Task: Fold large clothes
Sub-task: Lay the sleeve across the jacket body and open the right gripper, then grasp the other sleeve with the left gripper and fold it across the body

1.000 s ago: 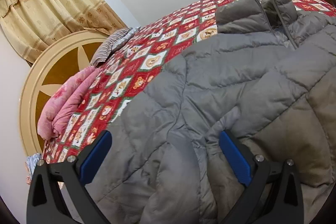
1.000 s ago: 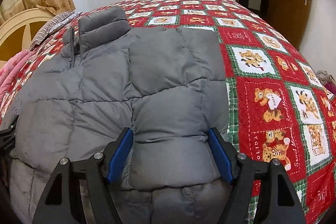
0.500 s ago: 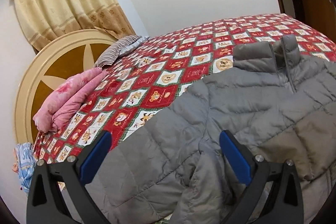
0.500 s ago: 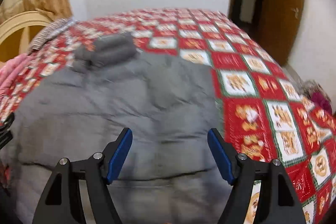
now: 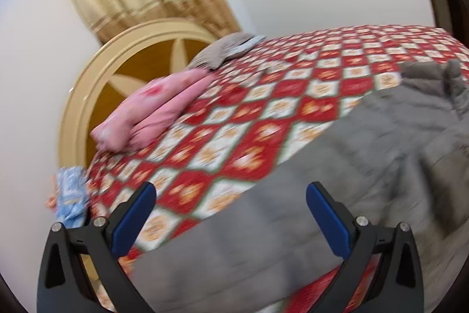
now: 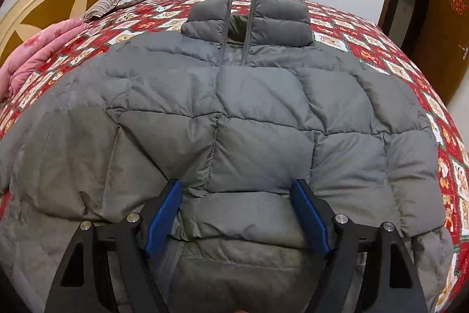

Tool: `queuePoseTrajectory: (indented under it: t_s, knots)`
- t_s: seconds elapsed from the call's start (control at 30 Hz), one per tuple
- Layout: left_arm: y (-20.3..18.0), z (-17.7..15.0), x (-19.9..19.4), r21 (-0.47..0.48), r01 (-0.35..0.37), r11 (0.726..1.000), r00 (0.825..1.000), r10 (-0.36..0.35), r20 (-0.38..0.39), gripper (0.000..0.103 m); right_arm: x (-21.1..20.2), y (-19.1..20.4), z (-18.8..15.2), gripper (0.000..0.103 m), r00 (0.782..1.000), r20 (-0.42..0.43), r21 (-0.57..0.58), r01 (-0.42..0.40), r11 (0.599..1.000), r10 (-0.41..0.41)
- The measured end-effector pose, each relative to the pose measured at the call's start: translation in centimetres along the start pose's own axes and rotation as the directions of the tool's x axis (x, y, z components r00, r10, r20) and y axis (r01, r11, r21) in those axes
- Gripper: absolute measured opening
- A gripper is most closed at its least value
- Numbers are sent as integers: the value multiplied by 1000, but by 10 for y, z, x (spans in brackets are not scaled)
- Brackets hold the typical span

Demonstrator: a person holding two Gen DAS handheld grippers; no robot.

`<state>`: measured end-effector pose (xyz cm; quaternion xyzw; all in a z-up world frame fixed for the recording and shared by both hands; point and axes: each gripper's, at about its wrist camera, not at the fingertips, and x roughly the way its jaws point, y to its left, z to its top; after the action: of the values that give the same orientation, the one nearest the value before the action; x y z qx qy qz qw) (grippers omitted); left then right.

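The grey puffer jacket (image 6: 249, 119) lies flat on the bed (image 6: 366, 28), both sleeves now folded across its front. The right claw (image 6: 236, 214) has released, its jaws opening and empty. The left claw (image 5: 230, 217), apart and empty, has withdrawn leftward. Next step, probably: fold the hem upward.

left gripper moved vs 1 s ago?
Yes. The left gripper has swung left: a second ago the jacket filled its view; now its left finger sits over the quilt, with the headboard and pink blanket nearer centre.
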<state>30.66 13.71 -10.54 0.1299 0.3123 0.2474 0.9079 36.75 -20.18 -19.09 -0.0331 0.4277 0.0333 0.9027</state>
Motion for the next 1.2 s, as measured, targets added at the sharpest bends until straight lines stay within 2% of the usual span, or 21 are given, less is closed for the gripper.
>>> queuePoseTrajectory:
  t_s: [0.03, 0.17, 0.27, 0.37, 0.43, 0.63, 0.67, 0.73, 0.77, 0.8, 0.83, 0.93, 1.07, 1.2]
  knots:
    - [18, -10, 3, -8, -30, 1000, 999, 30, -20, 103, 0, 0, 0, 80, 1000, 1, 2, -2, 1000, 2]
    - [69, -46, 11, -61, -80, 995, 992, 73, -102, 103, 0, 2, -2, 82, 1000, 11, -2, 17, 1000, -17]
    - [93, -69, 15, -105, -94, 990, 984, 76, -164, 103, 0, 5, -2, 82, 1000, 15, -4, 27, 1000, -27]
    - [98, -85, 26, -137, -82, 987, 973, 49, -225, 103, -1, 5, -2, 83, 999, 20, -4, 32, 999, -32]
    - [95, -92, 34, -175, -44, 984, 966, -2, -257, 103, -2, 5, -3, 83, 999, 24, -5, 39, 999, -39]
    - [82, -104, 55, -208, 5, 978, 949, -70, -308, 102, -4, 5, -5, 86, 997, 31, -4, 65, 998, -65]
    - [79, -105, 58, -213, 21, 977, 946, -89, -313, 99, -4, 5, -5, 86, 997, 32, -5, 69, 998, -68]
    - [75, -106, 60, -226, 67, 972, 941, -136, -310, 69, -4, 6, -5, 86, 997, 33, -9, 76, 997, -76]
    - [74, -105, 59, -225, 77, 971, 941, -145, -305, 59, -4, 6, -5, 87, 996, 33, -12, 81, 997, -81]
    - [73, -103, 58, -219, 84, 972, 943, -148, -297, 43, -3, 8, -5, 87, 996, 32, -13, 85, 996, -85]
    - [72, -100, 56, -207, 82, 975, 948, -140, -285, 32, -3, 8, -5, 87, 996, 30, -15, 88, 996, -88]
    - [76, -89, 50, -196, 85, 977, 958, -134, -254, 21, -6, 5, -4, 87, 997, 31, -5, 73, 997, -73]
    - [86, -67, 35, -185, 72, 980, 978, -106, -182, 18, -20, -1, -6, 87, 997, 32, 7, 66, 998, -66]
    - [91, -40, 16, -159, 59, 986, 993, -75, -96, 18, -44, -12, -8, 87, 996, 69, 5, 60, 998, -61]
